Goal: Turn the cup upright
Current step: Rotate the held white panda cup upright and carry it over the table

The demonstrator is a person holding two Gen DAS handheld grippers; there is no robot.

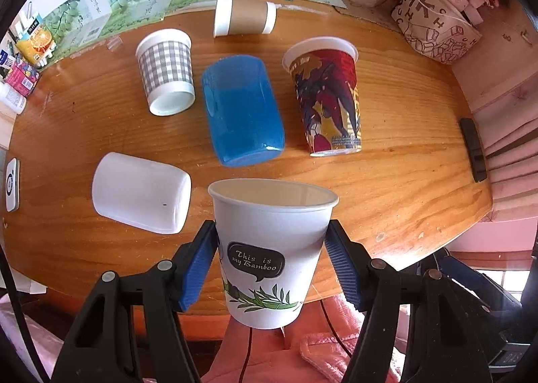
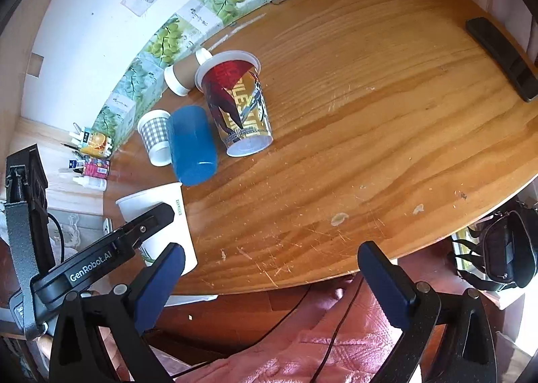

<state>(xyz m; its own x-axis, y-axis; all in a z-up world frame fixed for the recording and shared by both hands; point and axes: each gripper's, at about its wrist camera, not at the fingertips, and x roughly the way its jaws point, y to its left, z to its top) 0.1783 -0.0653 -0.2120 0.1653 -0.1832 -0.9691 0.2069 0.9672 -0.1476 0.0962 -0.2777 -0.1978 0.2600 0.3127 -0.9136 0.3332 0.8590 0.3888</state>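
My left gripper (image 1: 270, 245) is shut on a white paper bamboo cup (image 1: 269, 255); its blue pads press both sides. The cup is upright, mouth up, at the table's near edge. It also shows in the right wrist view (image 2: 164, 218), with the left gripper on it. My right gripper (image 2: 270, 265) is open and empty, over the table's front edge, to the right of that cup.
On the wooden table (image 1: 386, 181) several cups lie on their sides: a blue one (image 1: 242, 111), a white one (image 1: 141, 193), a checked one (image 1: 166, 72), a red printed one (image 1: 328, 97) and a brown-sleeved one (image 1: 245, 18). A black remote (image 1: 472, 149) lies at the right edge.
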